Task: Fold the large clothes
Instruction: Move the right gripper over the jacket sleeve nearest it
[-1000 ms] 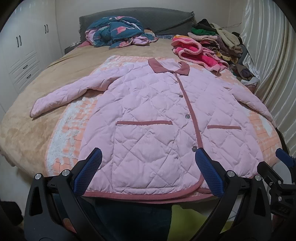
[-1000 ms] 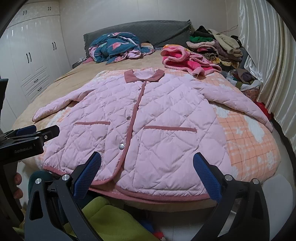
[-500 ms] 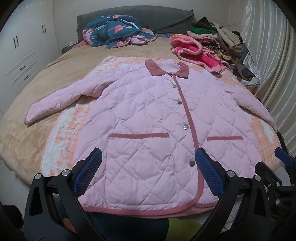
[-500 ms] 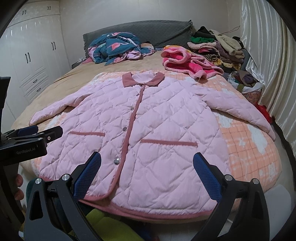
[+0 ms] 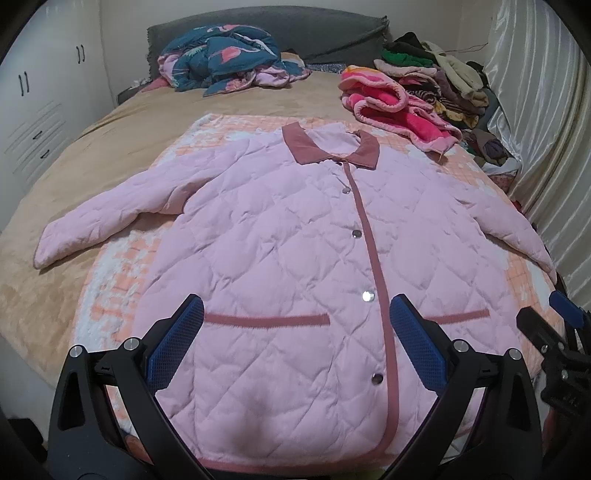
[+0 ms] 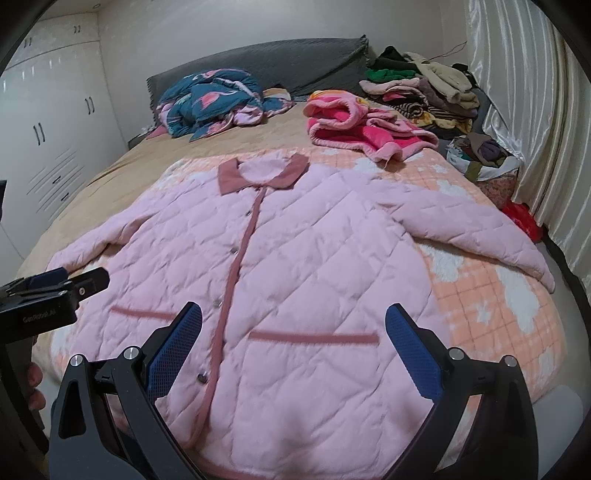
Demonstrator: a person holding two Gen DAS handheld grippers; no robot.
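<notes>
**A:** What lies in front of the two grippers?

**B:** A pink quilted jacket [image 5: 280,266] is spread flat, front side up, on an orange-and-white checked blanket [image 5: 118,280] that covers the near part of a bed [image 5: 122,147]. Its dark pink collar [image 5: 328,147] points toward the grey headboard [image 5: 314,33], and its hem lies at the near edge of the bed, closest to the cameras. The front is buttoned down a dark pink strip, with a trimmed pocket on either side. Both sleeves stretch outward and angle down toward the near corners.

**A:** What are the grippers doing?

**B:** The left gripper [image 5: 295,347] hovers over the lower part of the jacket, its blue-padded fingers [image 5: 173,347] spread wide with nothing between them. The right gripper [image 6: 293,347] is equally spread and empty, above the hem on the other side of the button strip. Whether either one touches the fabric cannot be told. Each gripper shows at the edge of the other's view, and part of a hand [image 6: 33,384] shows at the left edge of the right wrist view.

**A:** What else is in the room?

**B:** A crumpled teal and pink quilt [image 5: 221,55] sits by the headboard. A bright pink fleece garment [image 5: 395,110] lies just beyond the jacket's shoulder, next to a pile of clothes [image 5: 432,74]. A pale curtain [image 5: 535,129] hangs on one side, and a white wardrobe [image 5: 40,92] stands on the other.
</notes>
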